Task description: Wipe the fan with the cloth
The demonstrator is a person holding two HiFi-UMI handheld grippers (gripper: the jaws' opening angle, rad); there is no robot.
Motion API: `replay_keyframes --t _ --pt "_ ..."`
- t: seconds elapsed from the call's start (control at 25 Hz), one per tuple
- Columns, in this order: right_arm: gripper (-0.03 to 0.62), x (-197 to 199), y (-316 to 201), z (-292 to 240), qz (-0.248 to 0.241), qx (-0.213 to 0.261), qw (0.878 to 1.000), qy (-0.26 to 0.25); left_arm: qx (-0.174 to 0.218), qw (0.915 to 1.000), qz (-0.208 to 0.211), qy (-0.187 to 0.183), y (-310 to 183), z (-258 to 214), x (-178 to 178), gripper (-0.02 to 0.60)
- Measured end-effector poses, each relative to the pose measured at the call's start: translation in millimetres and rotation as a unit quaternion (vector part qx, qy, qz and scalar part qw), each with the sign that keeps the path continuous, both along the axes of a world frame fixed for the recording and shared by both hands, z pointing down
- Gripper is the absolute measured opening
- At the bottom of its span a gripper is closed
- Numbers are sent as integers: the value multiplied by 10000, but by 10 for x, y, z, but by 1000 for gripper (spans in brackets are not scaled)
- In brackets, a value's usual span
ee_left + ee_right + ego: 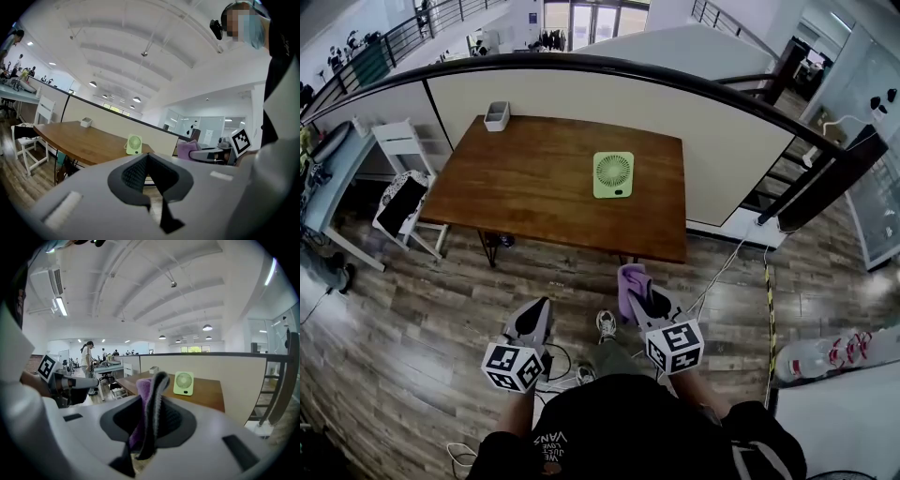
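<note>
A small light-green fan (613,175) stands upright on the brown wooden table (534,202), toward its right side; it also shows as the fan (134,144) and the fan (183,383) in the two gripper views. My right gripper (639,298) is shut on a purple cloth (631,282), which sticks up between the jaws as the cloth (146,401). My left gripper (536,309) is shut and holds nothing (147,161). Both grippers hover over the floor, short of the table's near edge.
A small white box (497,115) sits at the table's far left corner. White chairs (405,192) stand left of the table. A curved partition wall with a dark rail (712,94) runs behind it. Cables (731,262) lie on the wooden floor.
</note>
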State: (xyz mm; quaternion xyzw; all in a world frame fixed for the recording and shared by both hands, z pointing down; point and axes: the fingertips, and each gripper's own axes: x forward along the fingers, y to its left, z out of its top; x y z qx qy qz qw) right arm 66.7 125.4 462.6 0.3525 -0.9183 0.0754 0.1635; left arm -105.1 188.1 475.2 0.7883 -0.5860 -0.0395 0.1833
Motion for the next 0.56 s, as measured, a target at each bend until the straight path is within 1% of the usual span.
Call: replay_keyframes --t 0.56 --pt "94 42 -74 2 8 -12 10000 -70 -66 9999 144 -68 -112 40 75 11"
